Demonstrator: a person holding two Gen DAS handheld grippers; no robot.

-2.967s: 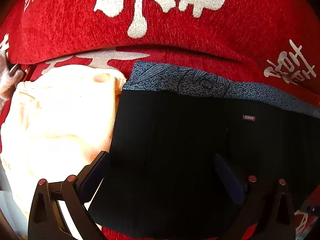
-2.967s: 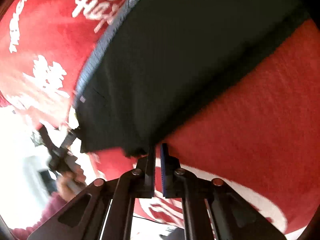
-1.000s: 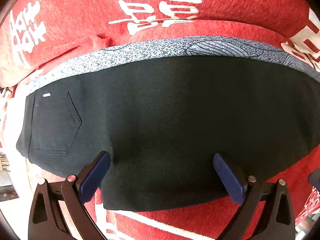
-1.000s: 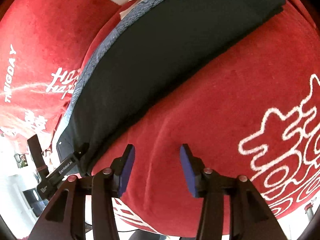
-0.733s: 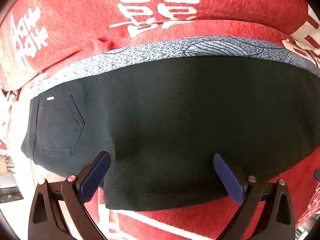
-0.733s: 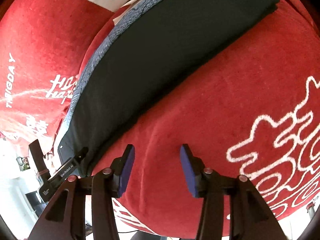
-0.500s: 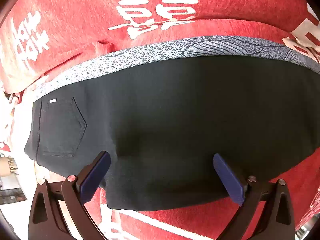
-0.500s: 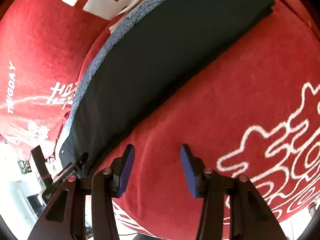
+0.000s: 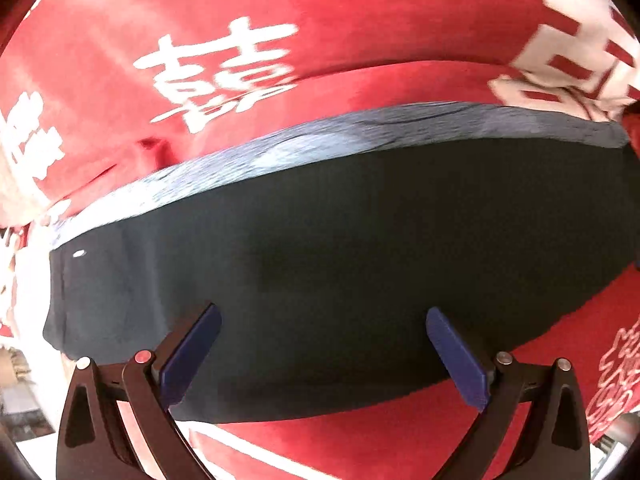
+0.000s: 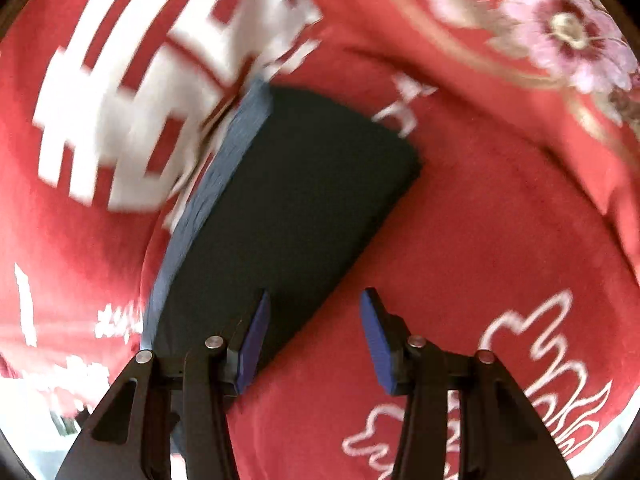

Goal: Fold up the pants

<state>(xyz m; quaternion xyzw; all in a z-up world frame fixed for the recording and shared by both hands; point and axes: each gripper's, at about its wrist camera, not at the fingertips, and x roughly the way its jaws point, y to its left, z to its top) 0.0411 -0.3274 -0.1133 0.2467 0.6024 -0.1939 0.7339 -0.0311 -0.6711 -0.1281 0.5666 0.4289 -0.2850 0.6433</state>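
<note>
The pants (image 9: 360,264) are dark, nearly black, and lie flat as a long folded band on a red blanket (image 9: 320,20) printed with large white characters. In the left wrist view the band runs from the left edge of the frame to the right edge. A blue-grey patterned strip (image 9: 360,132) borders the far long edge of the pants and lies between the dark cloth and the red blanket. Whether this strip is part of the pants or a separate cloth below them cannot be told. A small pale label (image 9: 79,254) shows near the left end of the pants.

The left hand-held gripper (image 9: 322,344) is spread wide. Its two blue pads (image 9: 188,354) stand well apart over the near long edge of the pants, and nothing is held between them. Whether the pads touch the cloth cannot be told.

In the right wrist view the pants (image 10: 288,220) run diagonally away from the camera and end in a squared, folded edge at the upper right. The blue-grey strip (image 10: 216,200) follows their left side. The right hand-held gripper (image 10: 314,340) is parted to a moderate gap and holds nothing. Its left pad (image 10: 252,344) sits over the near edge of the pants; its right pad is over bare red blanket (image 10: 500,240). A floral fabric (image 10: 560,28) with pink flowers shows at the upper right of this view. Both views are blurred by motion.
</note>
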